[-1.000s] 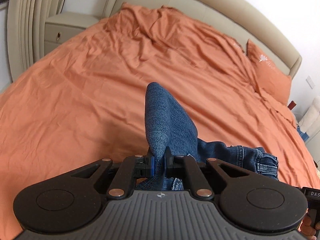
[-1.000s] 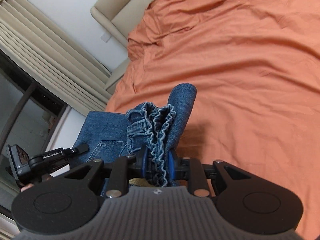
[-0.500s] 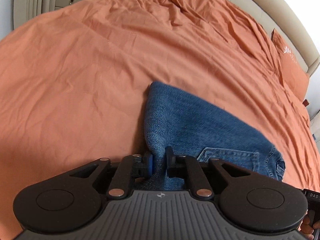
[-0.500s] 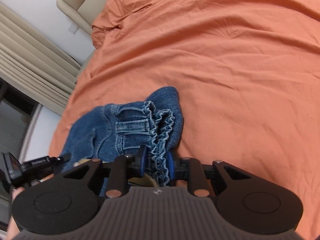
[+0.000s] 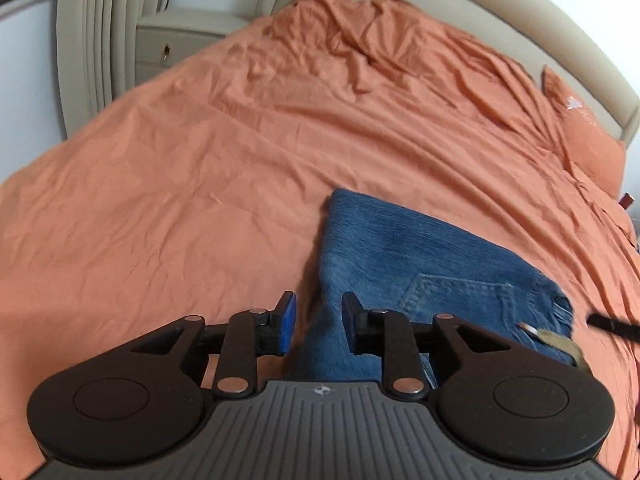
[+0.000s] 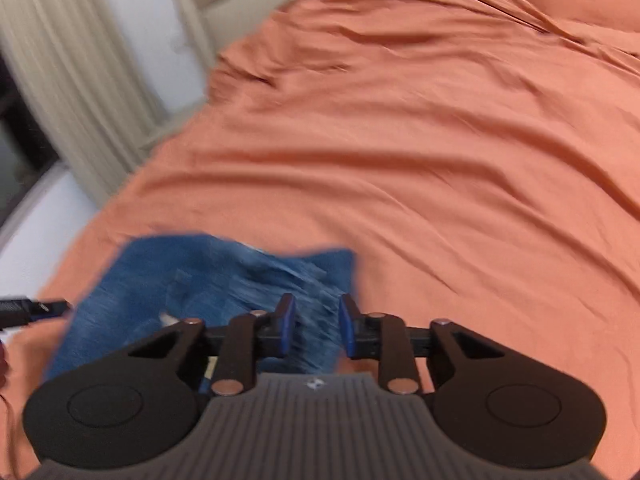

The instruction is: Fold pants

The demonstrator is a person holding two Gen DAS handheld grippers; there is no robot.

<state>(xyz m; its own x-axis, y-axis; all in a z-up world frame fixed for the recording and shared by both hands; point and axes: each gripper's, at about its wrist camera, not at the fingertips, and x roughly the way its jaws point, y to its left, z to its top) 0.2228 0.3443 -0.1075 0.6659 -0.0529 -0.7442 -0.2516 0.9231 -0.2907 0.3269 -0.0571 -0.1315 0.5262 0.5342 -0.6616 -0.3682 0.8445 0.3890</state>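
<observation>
Folded blue jeans (image 5: pixel 420 264) lie flat on the orange bed cover (image 5: pixel 200 180), a back pocket (image 5: pixel 456 296) facing up. My left gripper (image 5: pixel 319 320) hovers at their near left edge. Its jaws are opening, with a fold of denim loose between the pads and a gap on the left side. In the right wrist view the jeans (image 6: pixel 192 280) are blurred. My right gripper (image 6: pixel 317 326) is low over their right corner, and denim fills the narrow gap between its pads.
Rumpled orange cover (image 6: pixel 440 160) stretches far ahead of both grippers. An orange pillow (image 5: pixel 588 140) lies at the far right by the beige headboard (image 5: pixel 520 28). A beige nightstand (image 5: pixel 180 40) and curtain (image 6: pixel 60 60) stand beyond the bed's left side.
The raised, bunched jeans have come down flat onto the bed. My left jaws have parted and let go of the denim fold. Both grippers pulled back and sank toward the cover.
</observation>
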